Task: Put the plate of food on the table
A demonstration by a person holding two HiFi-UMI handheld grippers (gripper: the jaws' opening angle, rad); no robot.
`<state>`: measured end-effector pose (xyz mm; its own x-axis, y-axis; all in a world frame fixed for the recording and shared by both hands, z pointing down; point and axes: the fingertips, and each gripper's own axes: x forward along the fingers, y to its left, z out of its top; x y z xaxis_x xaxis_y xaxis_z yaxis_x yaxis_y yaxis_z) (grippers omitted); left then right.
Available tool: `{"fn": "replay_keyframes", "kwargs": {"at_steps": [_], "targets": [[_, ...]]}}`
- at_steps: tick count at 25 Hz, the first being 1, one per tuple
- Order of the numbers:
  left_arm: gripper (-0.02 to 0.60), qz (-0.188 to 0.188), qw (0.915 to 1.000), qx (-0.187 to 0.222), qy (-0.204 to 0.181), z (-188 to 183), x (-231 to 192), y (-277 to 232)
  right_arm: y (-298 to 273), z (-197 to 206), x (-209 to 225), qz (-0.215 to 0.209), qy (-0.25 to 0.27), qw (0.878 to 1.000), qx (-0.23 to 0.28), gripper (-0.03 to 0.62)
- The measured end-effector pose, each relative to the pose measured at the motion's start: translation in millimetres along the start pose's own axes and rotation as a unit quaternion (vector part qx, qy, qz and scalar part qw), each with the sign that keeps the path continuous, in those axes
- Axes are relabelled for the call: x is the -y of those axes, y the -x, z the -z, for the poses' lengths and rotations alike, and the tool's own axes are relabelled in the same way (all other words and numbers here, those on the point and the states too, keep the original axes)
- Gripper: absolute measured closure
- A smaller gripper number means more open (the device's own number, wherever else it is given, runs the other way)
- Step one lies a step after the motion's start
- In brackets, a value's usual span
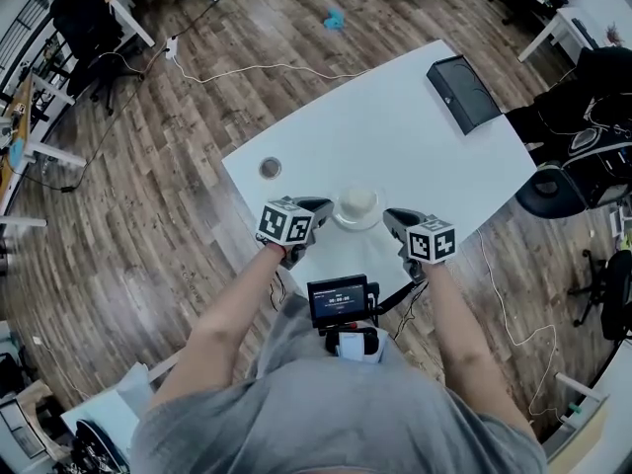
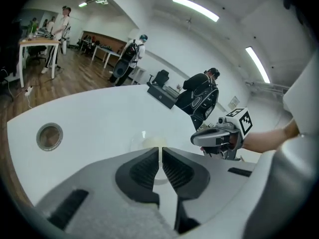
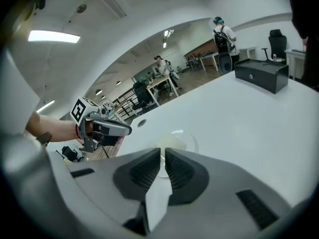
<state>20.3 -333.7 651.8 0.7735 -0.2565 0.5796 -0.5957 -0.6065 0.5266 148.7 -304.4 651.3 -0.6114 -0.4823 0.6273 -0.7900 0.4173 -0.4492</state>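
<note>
Clear plate [image 1: 342,218], pale food [image 1: 357,202], on table [image 1: 395,126], left gripper [image 1: 324,208] and right gripper [image 1: 392,217] seemingly pinching rim

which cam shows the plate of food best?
Head view: the whole plate of food shows from above against the table, between the left hand-held gripper and right hand-held gripper. Both gripper views show only its far part; their own jaws, shut on its rim, cover the near edge.

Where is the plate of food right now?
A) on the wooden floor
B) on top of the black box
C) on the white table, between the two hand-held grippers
C: the head view shows the plate of food on the white table, with the left hand-held gripper and right hand-held gripper at its sides.
</note>
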Motion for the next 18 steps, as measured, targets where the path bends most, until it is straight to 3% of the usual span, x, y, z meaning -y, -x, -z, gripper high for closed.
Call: {"fn": "replay_keyframes", "kwargs": {"at_steps": [5, 10, 18], "targets": [[0.551, 0.016, 0.9975, 0.053, -0.045, 1, 25, 17, 13, 0, -28, -0.006, 0.057, 0.998, 0.030, 0.553], [0.552, 0.021, 0.9922, 0.068, -0.102, 13, 47, 31, 25, 8, -50, -0.002, 0.081, 0.996, 0.045, 0.553], [0.551, 0.019, 0.9904, 0.105, -0.088, 34, 72, 59, 55, 26, -71, -0.007, 0.055, 0.996, 0.075, 0.553]]}}
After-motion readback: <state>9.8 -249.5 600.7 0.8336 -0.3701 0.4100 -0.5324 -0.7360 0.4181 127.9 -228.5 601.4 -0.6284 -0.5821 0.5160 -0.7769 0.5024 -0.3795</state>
